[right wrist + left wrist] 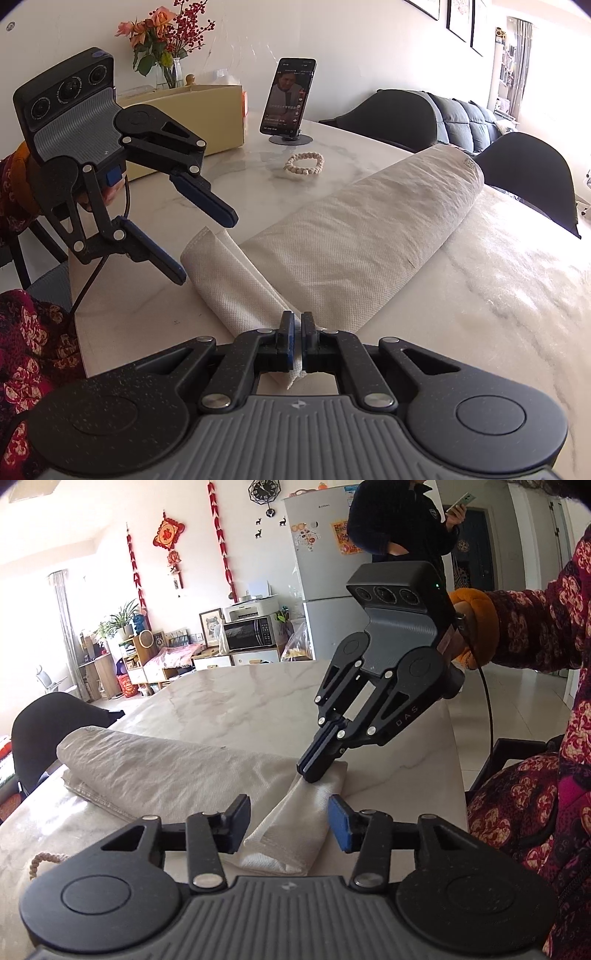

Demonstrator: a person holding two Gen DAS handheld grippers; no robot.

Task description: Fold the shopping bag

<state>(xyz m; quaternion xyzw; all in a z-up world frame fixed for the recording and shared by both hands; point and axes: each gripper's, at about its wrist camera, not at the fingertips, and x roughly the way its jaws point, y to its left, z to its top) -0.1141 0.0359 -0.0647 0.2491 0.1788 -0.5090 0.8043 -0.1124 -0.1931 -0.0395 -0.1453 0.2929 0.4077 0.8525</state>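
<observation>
Already lay rolled lengthwise across the table (498,266), the bag (354,236), handle strap (229,280) trailing off its near end. Clenched on that strap's root, right claw (298,343), likely pinning it for the fold. Hovered parted over the strap's loose end, left claw (205,243), gripping nothing.

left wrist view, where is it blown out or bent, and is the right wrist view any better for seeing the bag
Left wrist view: the window side is washed out, and the fridge leans from fisheye bending; the bag stays sharp. Right wrist view: glare whitens the table at right and the far window, but the bag's weave reads clearly, with dark corners around the frame.
</observation>
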